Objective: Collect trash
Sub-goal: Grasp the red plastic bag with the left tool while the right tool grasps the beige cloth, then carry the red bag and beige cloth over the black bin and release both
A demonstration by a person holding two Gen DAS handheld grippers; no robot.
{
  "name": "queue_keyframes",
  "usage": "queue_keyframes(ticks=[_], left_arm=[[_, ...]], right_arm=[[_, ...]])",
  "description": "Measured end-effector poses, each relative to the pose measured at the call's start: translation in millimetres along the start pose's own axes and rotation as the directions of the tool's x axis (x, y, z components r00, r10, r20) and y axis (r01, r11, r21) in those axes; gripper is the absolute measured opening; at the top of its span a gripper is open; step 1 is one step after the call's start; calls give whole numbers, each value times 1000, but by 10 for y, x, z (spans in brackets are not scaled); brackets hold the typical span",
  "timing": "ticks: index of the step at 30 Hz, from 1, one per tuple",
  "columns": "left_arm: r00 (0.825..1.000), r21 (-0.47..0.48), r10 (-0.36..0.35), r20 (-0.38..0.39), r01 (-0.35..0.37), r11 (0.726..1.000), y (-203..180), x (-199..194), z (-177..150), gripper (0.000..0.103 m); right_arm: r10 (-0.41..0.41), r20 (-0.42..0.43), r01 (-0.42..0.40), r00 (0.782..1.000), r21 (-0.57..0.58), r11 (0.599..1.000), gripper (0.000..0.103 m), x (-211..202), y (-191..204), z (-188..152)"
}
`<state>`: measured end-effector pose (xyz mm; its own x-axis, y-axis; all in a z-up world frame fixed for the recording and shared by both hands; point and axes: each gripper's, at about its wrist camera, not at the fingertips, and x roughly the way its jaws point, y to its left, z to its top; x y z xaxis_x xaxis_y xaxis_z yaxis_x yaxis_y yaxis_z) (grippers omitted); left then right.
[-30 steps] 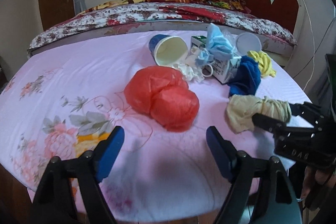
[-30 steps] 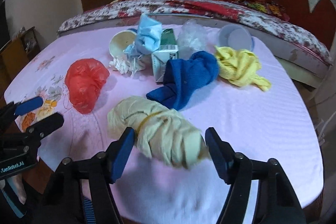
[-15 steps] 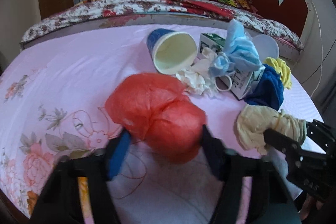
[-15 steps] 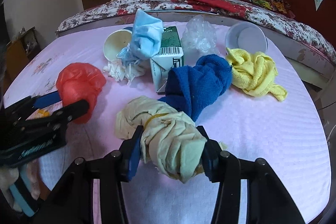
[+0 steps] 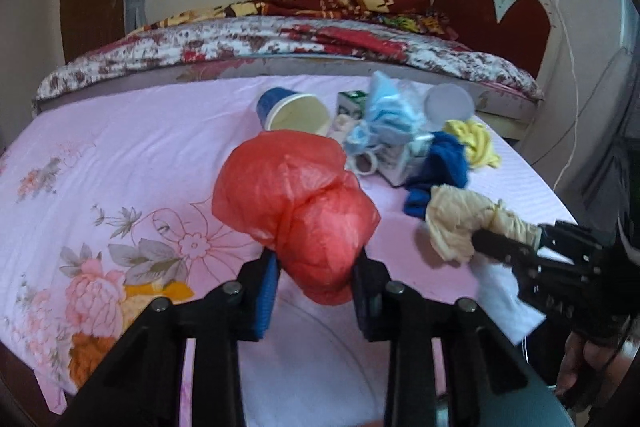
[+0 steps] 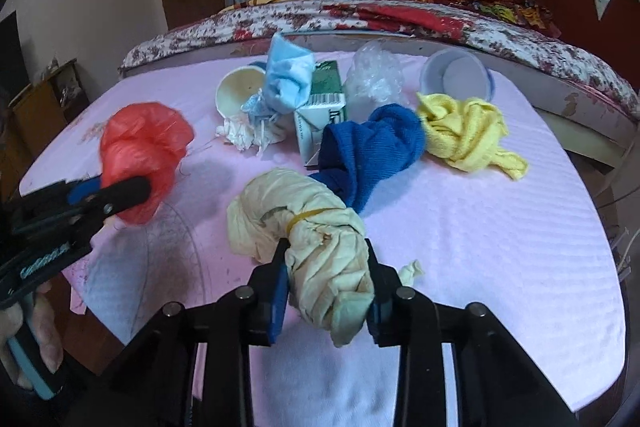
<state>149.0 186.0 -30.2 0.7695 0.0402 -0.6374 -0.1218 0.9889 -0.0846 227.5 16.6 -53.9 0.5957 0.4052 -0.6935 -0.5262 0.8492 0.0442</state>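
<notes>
Left gripper (image 5: pixel 314 285) clamping near end of red bag (image 5: pixel 298 211), fingers pressing both sides; bag sitting at near left of table (image 5: pixel 120 147). Right gripper (image 6: pixel 326 291) squeezing near end of cream rag (image 6: pixel 308 243), rubber band showing round its middle; rag lying near centre. Farther back, sitting in cluster: blue cloth (image 6: pixel 368 151) touching rag, yellow cloth (image 6: pixel 464 135) at right, carton (image 6: pixel 324 111), face mask (image 6: pixel 286 81), paper cup (image 6: pixel 236 97) on its side, tissue (image 6: pixel 244 135), clear plastic (image 6: pixel 374 77), bowl (image 6: pixel 456 77).
</notes>
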Motion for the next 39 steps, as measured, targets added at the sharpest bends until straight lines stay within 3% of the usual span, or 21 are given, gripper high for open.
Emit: queue_keyframes(ticks=[19, 32, 39], left_arm=[[986, 170, -163, 23, 157, 973, -1181, -503, -170, 33], [965, 265, -263, -8, 255, 930, -1945, -559, -275, 33], [938, 326, -340, -71, 344, 881, -2481, -519, -458, 33]], right_arm=[[-203, 111, 185, 973, 153, 971, 34, -1400, -841, -460], [-320, 105, 289, 941, 241, 927, 34, -1989, -1431, -907], [-383, 59, 347, 922, 312, 884, 34, -2226, -1849, -1281]])
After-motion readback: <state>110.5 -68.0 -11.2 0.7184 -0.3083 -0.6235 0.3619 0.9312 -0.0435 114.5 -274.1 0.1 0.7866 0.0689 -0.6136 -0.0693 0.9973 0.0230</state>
